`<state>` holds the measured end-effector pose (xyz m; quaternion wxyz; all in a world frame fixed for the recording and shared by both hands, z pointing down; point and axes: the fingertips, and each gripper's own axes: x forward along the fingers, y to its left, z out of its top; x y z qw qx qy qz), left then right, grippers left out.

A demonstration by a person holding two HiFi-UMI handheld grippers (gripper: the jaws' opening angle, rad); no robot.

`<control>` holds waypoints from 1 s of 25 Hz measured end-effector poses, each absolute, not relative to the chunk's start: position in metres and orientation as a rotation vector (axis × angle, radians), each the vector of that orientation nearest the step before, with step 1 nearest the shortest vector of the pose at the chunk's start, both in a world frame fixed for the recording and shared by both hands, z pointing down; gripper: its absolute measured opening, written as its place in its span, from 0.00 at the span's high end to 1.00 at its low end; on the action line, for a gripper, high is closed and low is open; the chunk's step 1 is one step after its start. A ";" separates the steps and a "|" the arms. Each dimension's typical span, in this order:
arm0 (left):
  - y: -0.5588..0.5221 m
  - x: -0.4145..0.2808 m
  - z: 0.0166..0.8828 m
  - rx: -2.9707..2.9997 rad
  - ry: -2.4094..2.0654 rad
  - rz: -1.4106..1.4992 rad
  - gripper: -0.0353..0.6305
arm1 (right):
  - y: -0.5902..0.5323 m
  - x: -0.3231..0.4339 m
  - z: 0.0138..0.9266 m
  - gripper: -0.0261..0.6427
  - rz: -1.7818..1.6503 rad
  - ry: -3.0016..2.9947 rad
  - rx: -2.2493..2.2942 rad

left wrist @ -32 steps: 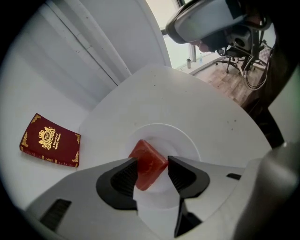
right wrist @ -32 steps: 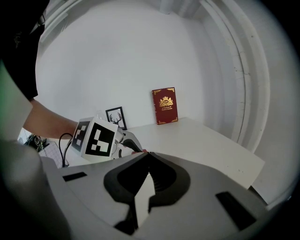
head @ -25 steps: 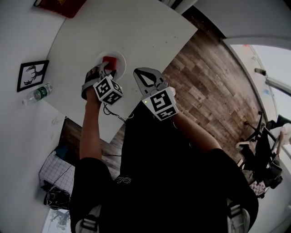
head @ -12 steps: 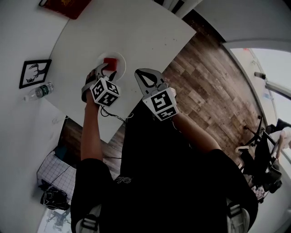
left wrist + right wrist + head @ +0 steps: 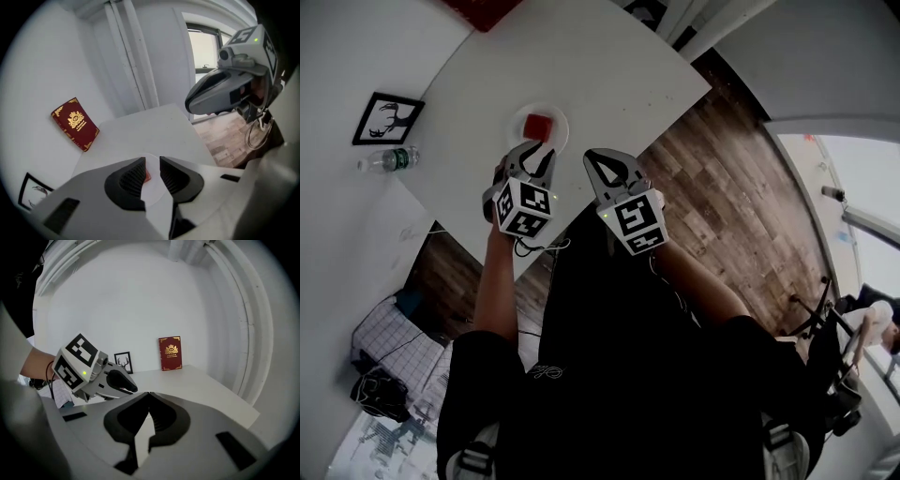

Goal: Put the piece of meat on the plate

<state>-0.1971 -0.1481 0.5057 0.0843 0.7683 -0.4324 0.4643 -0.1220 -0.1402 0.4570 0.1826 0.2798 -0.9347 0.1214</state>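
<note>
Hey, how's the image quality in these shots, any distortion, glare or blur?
Head view: heavy fisheye bends the edges of the white rectangular table. Left gripper view: black vignette ring, washed-out window. Right gripper view: even soft light, dark corners.

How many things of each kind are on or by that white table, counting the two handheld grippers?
Grippers: 2 (left gripper, right gripper)
Plate: 1
Piece of meat: 1
Red book: 1
Framed picture: 1
Water bottle: 1
Total: 7
</note>
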 end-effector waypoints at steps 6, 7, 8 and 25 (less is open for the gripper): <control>-0.123 -0.180 0.473 2.259 -1.514 1.135 0.94 | -0.130 -0.117 0.441 0.93 0.287 -2.669 0.754; -0.120 -0.176 0.468 2.256 -1.530 1.098 0.94 | -0.128 -0.115 0.437 0.93 0.275 -2.675 0.750; -0.117 -0.173 0.464 2.253 -1.545 1.067 0.94 | -0.128 -0.114 0.433 0.93 0.266 -2.681 0.748; -0.074 -0.107 0.378 2.172 -1.888 0.455 0.94 | -0.102 -0.064 0.373 0.93 0.096 -2.777 0.773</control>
